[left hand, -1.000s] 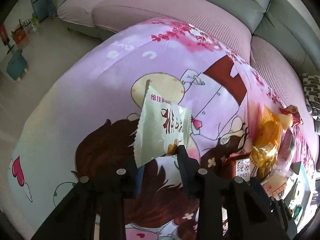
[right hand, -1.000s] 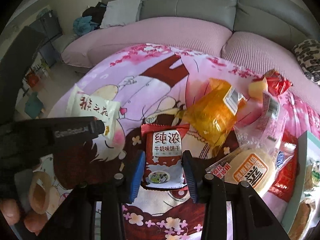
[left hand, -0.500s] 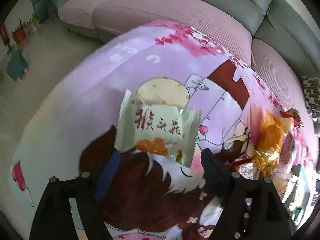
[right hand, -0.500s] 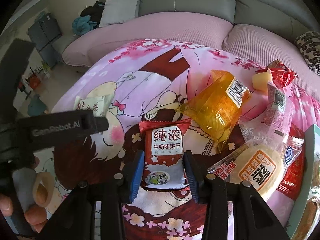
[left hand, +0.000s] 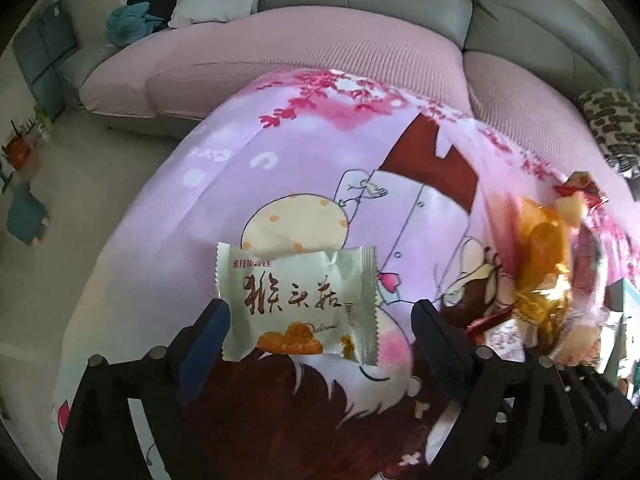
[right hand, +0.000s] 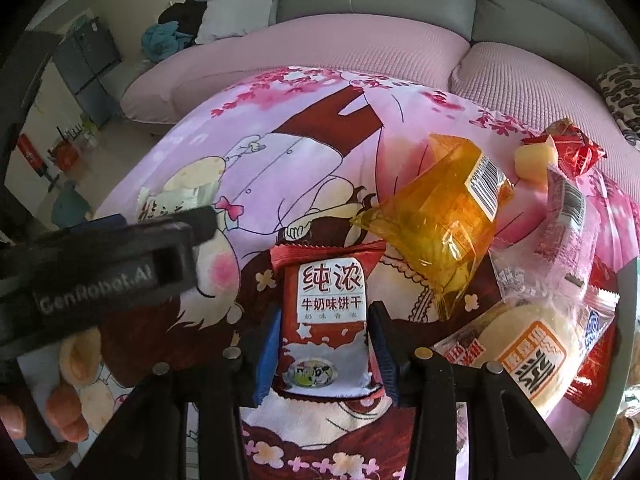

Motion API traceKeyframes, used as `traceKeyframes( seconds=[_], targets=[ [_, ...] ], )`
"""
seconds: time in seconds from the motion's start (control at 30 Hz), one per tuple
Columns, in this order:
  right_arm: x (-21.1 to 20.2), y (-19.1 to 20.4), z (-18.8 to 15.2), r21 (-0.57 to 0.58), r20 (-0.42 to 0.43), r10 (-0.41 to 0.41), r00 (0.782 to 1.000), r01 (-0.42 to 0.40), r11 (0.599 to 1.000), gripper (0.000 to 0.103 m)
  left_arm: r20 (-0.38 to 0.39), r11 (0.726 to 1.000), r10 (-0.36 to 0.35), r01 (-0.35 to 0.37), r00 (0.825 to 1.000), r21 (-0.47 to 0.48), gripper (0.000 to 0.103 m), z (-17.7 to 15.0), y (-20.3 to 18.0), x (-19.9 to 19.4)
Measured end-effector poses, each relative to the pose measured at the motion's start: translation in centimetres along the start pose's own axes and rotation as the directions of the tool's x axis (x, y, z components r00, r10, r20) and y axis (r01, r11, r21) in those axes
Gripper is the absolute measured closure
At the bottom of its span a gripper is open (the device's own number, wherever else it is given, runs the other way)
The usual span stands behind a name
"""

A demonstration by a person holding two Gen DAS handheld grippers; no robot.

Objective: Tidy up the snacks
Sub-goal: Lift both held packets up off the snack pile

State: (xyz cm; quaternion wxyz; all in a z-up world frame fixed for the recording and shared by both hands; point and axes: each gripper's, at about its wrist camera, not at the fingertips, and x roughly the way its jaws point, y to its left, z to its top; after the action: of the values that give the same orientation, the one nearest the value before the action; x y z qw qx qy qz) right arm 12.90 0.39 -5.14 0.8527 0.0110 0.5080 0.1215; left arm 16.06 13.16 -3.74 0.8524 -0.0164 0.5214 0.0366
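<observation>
Red packet (right hand: 326, 320): 纯浓 牛奶味饼干; left tongs (right hand: 120, 264): probably GenRobot.AI.

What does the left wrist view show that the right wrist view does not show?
Only the left wrist view shows the open left gripper from behind, with the whole silver snack packet lying between its jaws.

Only the right wrist view shows the right gripper closed on the red biscuit packet, and the round bun packet.

Both show the orange packet, the cartoon cloth and the sofa.
</observation>
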Motion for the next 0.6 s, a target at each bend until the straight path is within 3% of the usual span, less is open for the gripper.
traceKeyframes(
  seconds=[0.17,0.6],
  targets=[
    [0.3,0.0,0.2,-0.002,-0.007,-0.002,1.0,0.002,1.0,0.056,-0.023,0.996,0.085,-0.085,0.996,0.009,0.011,0.5,0.4,1.4],
    [0.8,0.1,0.4,-0.01,-0.019,-0.016,1.0,0.016,1.0,0.055,-0.051,0.998,0.055,-0.057,0.997,-0.026,0.01,1.1,0.9,2.9]
  ],
)
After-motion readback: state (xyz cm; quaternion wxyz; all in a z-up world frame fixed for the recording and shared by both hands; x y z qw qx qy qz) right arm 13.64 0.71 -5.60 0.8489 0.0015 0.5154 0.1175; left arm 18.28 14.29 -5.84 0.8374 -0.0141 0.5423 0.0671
